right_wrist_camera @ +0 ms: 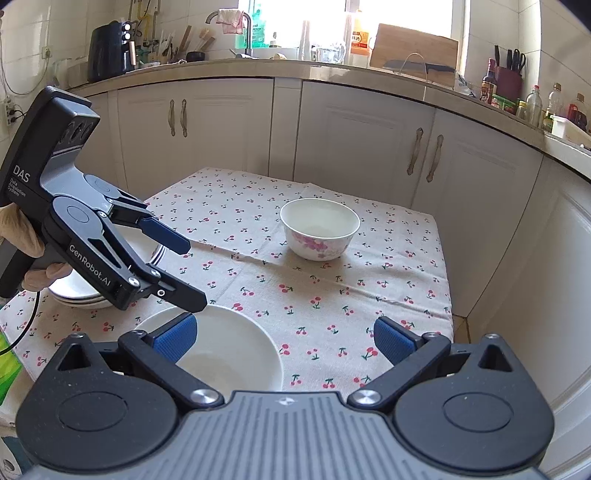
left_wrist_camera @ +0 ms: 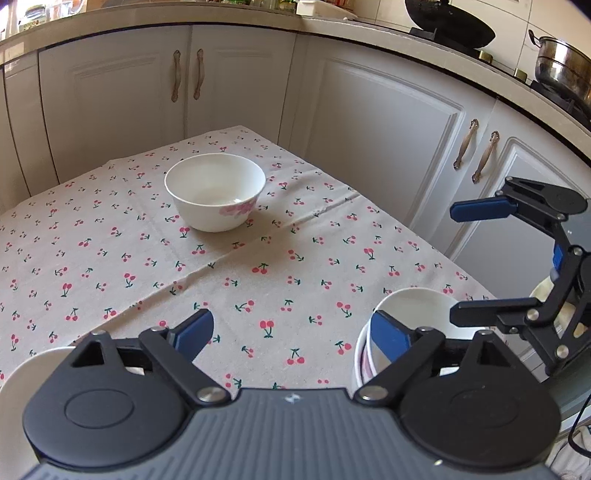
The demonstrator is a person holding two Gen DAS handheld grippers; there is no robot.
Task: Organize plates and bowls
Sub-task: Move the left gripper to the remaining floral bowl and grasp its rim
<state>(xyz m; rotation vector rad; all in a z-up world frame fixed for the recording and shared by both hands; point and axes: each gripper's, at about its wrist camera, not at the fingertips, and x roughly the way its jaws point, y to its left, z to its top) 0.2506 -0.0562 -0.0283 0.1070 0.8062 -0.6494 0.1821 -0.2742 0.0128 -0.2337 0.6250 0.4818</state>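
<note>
Left gripper [left_wrist_camera: 291, 332]: fingers spread wide, nothing between them, hanging over the cherry-print cloth. From the right wrist view you can see it too [right_wrist_camera: 192, 273], tilted down toward the near white bowl, held by a gloved hand [right_wrist_camera: 26, 240].
Right gripper [right_wrist_camera: 284, 341]: fingers released as well, gap open over the cloth, not touching anything. In the left wrist view it comes in from the right edge [left_wrist_camera: 454, 264].
Flowered bowl [left_wrist_camera: 215, 192]: white with a pink floral patch, sits upright toward the far side of the surface, well apart from both grippers. Looks empty inside.
Near white bowl [right_wrist_camera: 236, 350]: wide and shallow, right under the right gripper's left finger and just beside the left gripper's lower finger tip.
Plate stack [right_wrist_camera: 79, 291]: a few white plates piled behind the left gripper, mostly hidden by it.
Surface [left_wrist_camera: 110, 258]: small table under a beige tablecloth with red cherries, creases across it.
Background: white cabinets [left_wrist_camera: 240, 77], a wok [left_wrist_camera: 448, 24] and a steel pot [left_wrist_camera: 565, 68] on the stove.
</note>
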